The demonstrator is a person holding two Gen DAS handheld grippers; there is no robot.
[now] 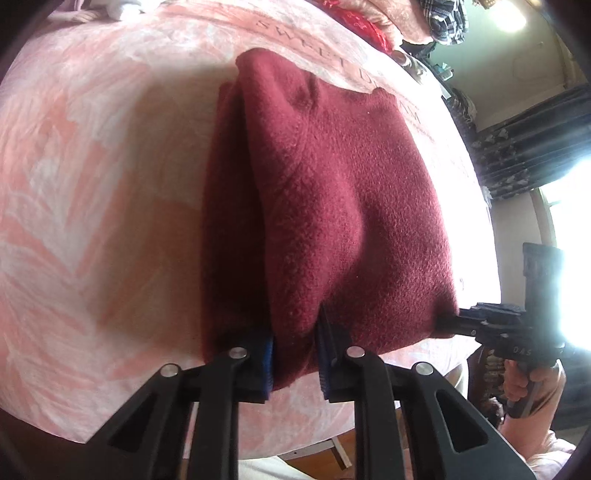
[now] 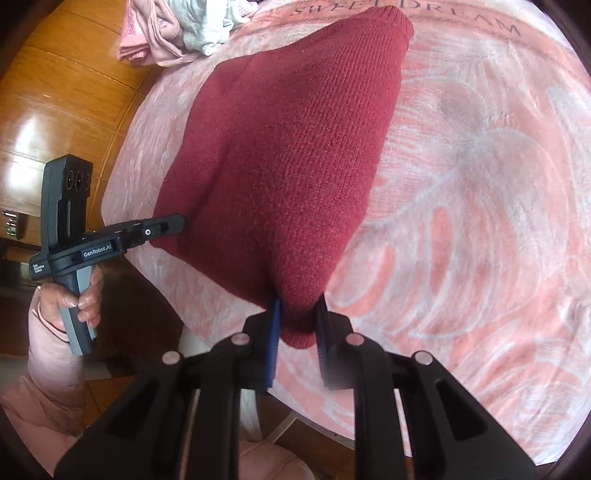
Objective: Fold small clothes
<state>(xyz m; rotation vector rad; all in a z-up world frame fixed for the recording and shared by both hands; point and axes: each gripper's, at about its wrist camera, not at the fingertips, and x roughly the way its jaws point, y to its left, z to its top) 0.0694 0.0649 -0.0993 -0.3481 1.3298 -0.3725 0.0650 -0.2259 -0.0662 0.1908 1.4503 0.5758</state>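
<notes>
A dark red knit garment (image 1: 332, 192) lies folded on the pink bed cover (image 1: 92, 166). My left gripper (image 1: 295, 354) is shut on its near left corner, with cloth between the blue pads. My right gripper (image 2: 298, 332) is shut on the near right corner of the garment (image 2: 288, 155). Both corners are lifted a little off the bed. The right gripper shows in the left wrist view (image 1: 454, 321) at the cloth's edge. The left gripper shows in the right wrist view (image 2: 173, 223), pinching the other corner.
A pile of pale clothes (image 2: 177, 33) lies at the far end of the bed cover (image 2: 480, 184), and patterned clothes (image 1: 406, 18) are heaped at the other side. Wooden floor (image 2: 55, 92) lies left of the bed. A bright window (image 1: 569, 229) is on the right.
</notes>
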